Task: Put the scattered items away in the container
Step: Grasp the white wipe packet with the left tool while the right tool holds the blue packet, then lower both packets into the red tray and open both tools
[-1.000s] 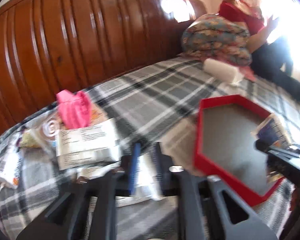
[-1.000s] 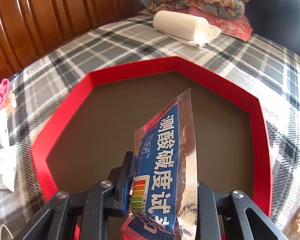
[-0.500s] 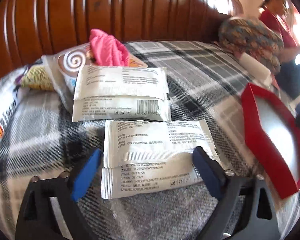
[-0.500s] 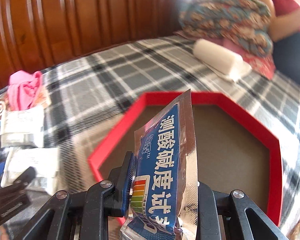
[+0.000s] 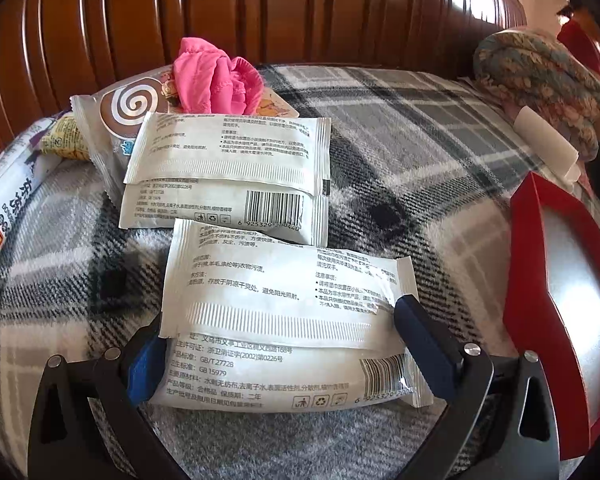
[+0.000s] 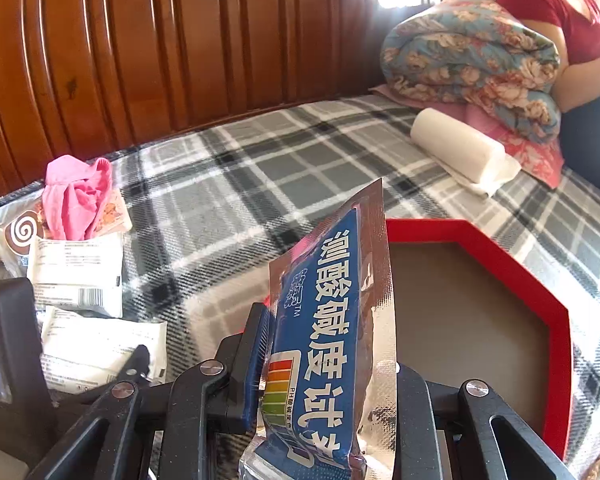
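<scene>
1. The left gripper (image 5: 288, 344) is spread wide, its jaws having just been opening; the near white rectangular plastic wipe packet (image 5: 284, 320) lies between the blue pads (image 5: 420, 344), with no squeeze visible.
2. The right gripper (image 6: 328, 364) is clamped on an upright blue-and-silver foil sachet (image 6: 332, 332).
3. The red octagonal tray with a grey floor (image 6: 556, 312) is located on the grey plaid blanket (image 6: 260, 184), behind the sachet.
4. A second white packet (image 5: 228, 168) and a crumpled pink cloth (image 5: 216, 76) are located beyond.

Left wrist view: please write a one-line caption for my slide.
Open left gripper straddles a white wipe packet on the plaid blanket, red tray alongside.
</scene>
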`<action>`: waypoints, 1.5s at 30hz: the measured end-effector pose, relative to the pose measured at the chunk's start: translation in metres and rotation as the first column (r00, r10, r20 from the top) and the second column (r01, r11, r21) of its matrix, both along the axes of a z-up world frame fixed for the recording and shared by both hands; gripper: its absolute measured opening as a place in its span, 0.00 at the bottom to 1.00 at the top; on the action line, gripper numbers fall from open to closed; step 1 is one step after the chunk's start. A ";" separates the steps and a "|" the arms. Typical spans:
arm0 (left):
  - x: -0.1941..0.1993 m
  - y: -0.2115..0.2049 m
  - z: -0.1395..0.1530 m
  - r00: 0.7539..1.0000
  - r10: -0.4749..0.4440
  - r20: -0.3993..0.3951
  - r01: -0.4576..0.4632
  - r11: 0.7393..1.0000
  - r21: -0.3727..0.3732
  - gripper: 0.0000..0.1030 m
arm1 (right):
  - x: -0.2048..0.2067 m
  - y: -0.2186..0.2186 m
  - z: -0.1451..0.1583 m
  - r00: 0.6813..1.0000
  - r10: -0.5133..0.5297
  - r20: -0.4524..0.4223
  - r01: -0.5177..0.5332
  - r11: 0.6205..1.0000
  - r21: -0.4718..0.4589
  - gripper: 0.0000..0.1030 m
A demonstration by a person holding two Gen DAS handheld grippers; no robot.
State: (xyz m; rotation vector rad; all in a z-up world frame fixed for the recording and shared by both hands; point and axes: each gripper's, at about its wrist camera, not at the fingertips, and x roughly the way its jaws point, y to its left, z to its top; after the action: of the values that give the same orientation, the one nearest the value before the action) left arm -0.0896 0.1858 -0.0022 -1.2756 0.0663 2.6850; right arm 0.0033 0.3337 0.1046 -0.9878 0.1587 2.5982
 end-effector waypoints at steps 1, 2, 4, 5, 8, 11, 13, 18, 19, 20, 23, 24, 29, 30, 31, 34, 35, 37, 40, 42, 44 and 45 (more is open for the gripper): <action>0.001 0.000 0.000 1.000 0.000 0.006 0.000 1.000 0.011 1.00 | -0.001 -0.001 0.000 1.000 0.000 0.002 0.000 1.000 0.000 0.27; 0.003 -0.002 0.001 1.000 -0.004 0.009 0.004 1.000 0.031 1.00 | -0.001 -0.002 0.000 1.000 0.001 0.001 -0.001 1.000 -0.004 0.27; 0.007 -0.005 0.003 0.999 -0.038 0.008 0.037 0.996 0.086 1.00 | 0.000 -0.003 0.001 1.000 0.005 -0.003 -0.005 1.000 -0.009 0.27; 0.009 -0.006 0.004 0.999 -0.053 0.003 0.052 0.993 0.110 1.00 | -0.001 -0.004 0.001 1.000 0.009 -0.001 -0.009 1.000 -0.006 0.27; 0.009 -0.005 0.005 0.998 -0.064 0.002 0.064 0.992 0.113 1.00 | -0.003 -0.006 0.002 0.999 0.019 0.026 -0.020 0.999 0.031 0.27; 0.003 0.007 0.001 0.997 -0.074 0.010 0.074 0.996 0.047 1.00 | -0.001 -0.005 0.005 1.000 0.015 0.014 -0.015 1.000 0.023 0.27; -0.001 0.016 -0.001 0.997 -0.082 0.014 0.082 0.997 0.001 1.00 | 0.000 -0.004 0.005 1.000 0.010 0.011 -0.010 1.000 0.000 0.27; -0.003 0.019 -0.001 0.996 -0.089 0.012 0.089 0.996 -0.014 0.98 | 0.001 -0.006 0.001 1.000 0.002 0.011 -0.001 0.999 -0.036 0.27; -0.001 0.018 0.001 0.995 -0.096 0.007 0.096 0.995 -0.014 0.95 | 0.001 -0.007 0.001 1.000 0.004 0.013 -0.004 0.999 -0.038 0.27; 0.002 0.017 0.003 0.994 -0.107 -0.001 0.107 0.994 -0.009 0.88 | 0.001 -0.009 0.000 1.000 0.008 0.017 -0.007 0.999 -0.034 0.27; 0.008 0.015 0.008 0.991 -0.134 -0.021 0.133 0.991 -0.013 0.81 | 0.000 -0.014 -0.001 0.999 0.018 0.029 -0.018 1.000 -0.002 0.27; 0.008 0.014 0.009 0.990 -0.137 -0.019 0.137 0.991 -0.010 0.80 | 0.000 -0.014 -0.002 0.999 0.019 0.031 -0.019 1.000 0.007 0.27; 0.006 0.007 0.011 0.988 -0.155 -0.018 0.155 0.988 0.022 0.76 | 0.001 -0.009 -0.004 0.999 0.012 0.035 -0.012 1.000 -0.001 0.27; 0.006 0.005 0.012 0.988 -0.154 -0.024 0.154 0.988 0.022 0.76 | 0.002 -0.008 -0.005 0.999 0.010 0.036 -0.010 1.000 -0.001 0.27; 0.007 0.002 0.014 0.989 -0.141 -0.038 0.142 0.990 0.010 0.76 | 0.002 -0.008 -0.005 0.999 0.007 0.038 -0.007 1.000 -0.001 0.27; 0.005 -0.007 0.019 0.990 -0.111 -0.082 0.109 0.994 -0.032 0.75 | 0.003 -0.006 -0.007 0.999 0.003 0.039 -0.004 1.000 0.006 0.27; 0.006 -0.011 0.022 0.988 -0.113 -0.101 0.110 0.993 -0.037 0.75 | 0.003 -0.006 -0.007 0.999 0.002 0.036 -0.002 1.000 0.009 0.27; 0.010 -0.017 0.029 0.983 -0.118 -0.142 0.111 0.992 -0.061 0.75 | 0.003 -0.004 -0.008 0.999 -0.001 0.035 0.001 1.000 0.006 0.27; 0.018 -0.024 0.042 0.965 -0.141 -0.220 0.119 0.987 -0.112 0.75 | 0.002 -0.002 -0.011 0.999 -0.009 0.041 0.009 1.000 -0.005 0.27; 0.023 -0.029 0.052 0.953 -0.163 -0.255 0.133 0.983 -0.130 0.74 | 0.002 -0.001 -0.013 0.999 -0.011 0.042 0.012 1.000 -0.015 0.27; 0.026 -0.033 0.063 0.946 -0.180 -0.270 0.151 0.980 -0.127 0.74 | 0.001 -0.001 -0.015 0.999 -0.010 0.044 0.011 1.000 -0.023 0.27; 0.027 -0.035 0.068 0.943 -0.184 -0.277 0.156 0.980 -0.121 0.74 | 0.001 -0.001 -0.016 0.999 -0.011 0.042 0.012 1.000 -0.025 0.27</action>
State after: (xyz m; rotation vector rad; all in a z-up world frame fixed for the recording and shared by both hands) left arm -0.0626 0.1510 0.0659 -0.8471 0.3327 2.7198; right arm 0.0046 0.3324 0.0888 -1.0465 0.1857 2.5690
